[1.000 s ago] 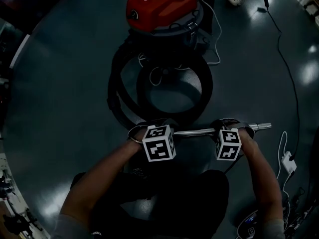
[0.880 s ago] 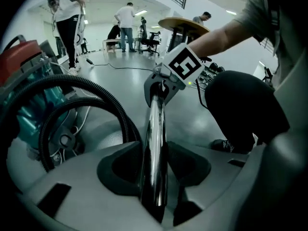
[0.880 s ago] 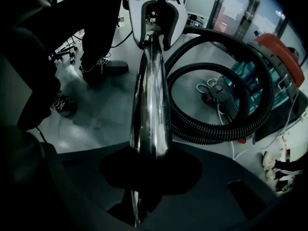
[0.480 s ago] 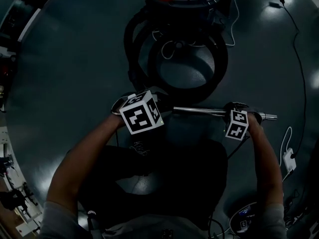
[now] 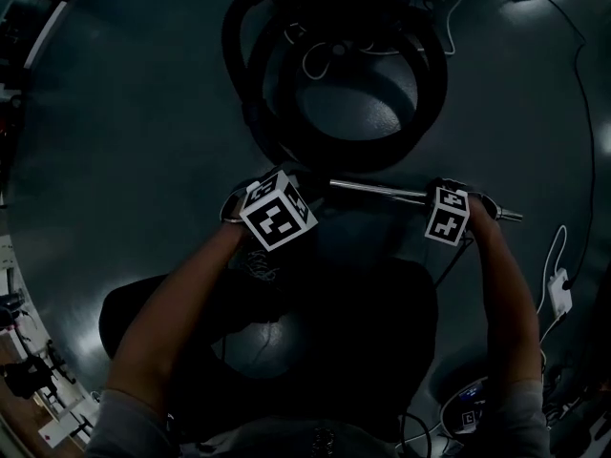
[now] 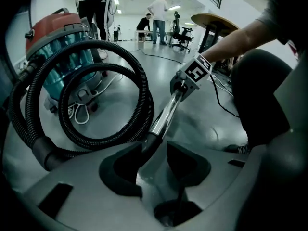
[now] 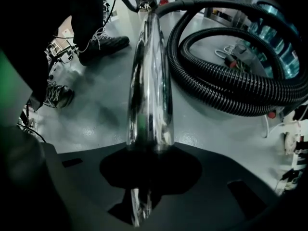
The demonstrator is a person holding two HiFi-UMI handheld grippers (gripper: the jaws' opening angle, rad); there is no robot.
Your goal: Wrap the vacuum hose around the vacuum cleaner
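Note:
The black ribbed vacuum hose (image 5: 334, 84) lies in loops on the floor in front of the red and teal vacuum cleaner (image 6: 55, 44). A chrome wand (image 5: 382, 193) joins the hose at a black cuff (image 6: 150, 142). My left gripper (image 6: 156, 160) is shut on that cuff, which runs up between its pads. At the wand's other end my right gripper (image 7: 149, 170) points straight down, shut on the chrome tube (image 7: 150, 81). In the head view both marker cubes hide the jaws. The cleaner itself lies beyond that view's top edge.
A white cable (image 6: 84, 112) is coiled on the floor by the cleaner's base. A power strip (image 5: 558, 292) and cords lie at the right. My shoes (image 7: 103, 44) stand close to the wand. People and a round table (image 6: 216, 20) are far back.
Both grippers have sunk toward the floor with the wand between them. The left cube has rolled. The cleaner has slid out of the head view's top edge.

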